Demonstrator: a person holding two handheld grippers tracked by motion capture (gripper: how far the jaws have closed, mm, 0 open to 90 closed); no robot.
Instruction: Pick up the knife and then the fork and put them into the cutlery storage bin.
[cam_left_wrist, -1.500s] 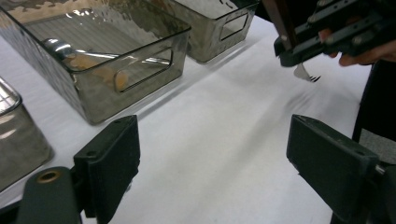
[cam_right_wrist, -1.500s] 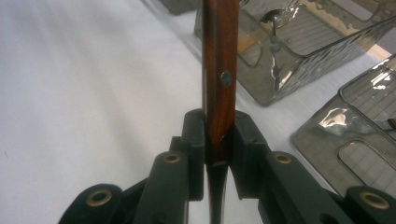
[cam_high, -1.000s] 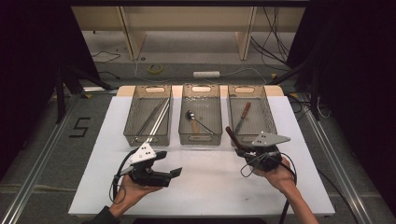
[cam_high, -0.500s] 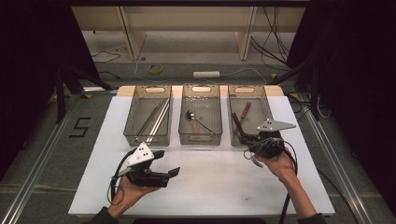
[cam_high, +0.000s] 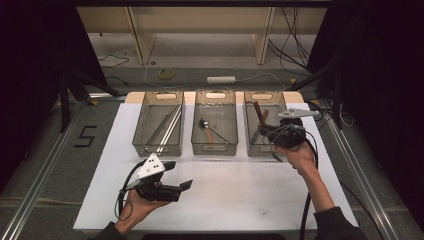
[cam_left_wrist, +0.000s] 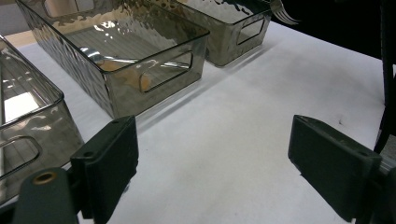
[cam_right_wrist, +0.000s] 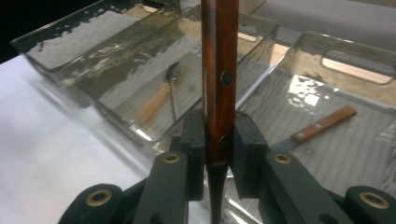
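The right gripper (cam_right_wrist: 218, 154) has carried the dark wooden-handled knife (cam_right_wrist: 218, 70), clamped between its fingers, over the right clear plastic bin (cam_high: 266, 142). Release remains. The left gripper (cam_left_wrist: 229, 163) fingers stand open, empty.

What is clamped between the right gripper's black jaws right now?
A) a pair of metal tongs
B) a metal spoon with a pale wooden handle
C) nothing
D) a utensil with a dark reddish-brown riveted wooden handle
D: in the right gripper view, the right gripper has its pads pressed on both sides of the dark reddish-brown riveted wooden handle, which stands upright over the clear plastic right-hand bin.
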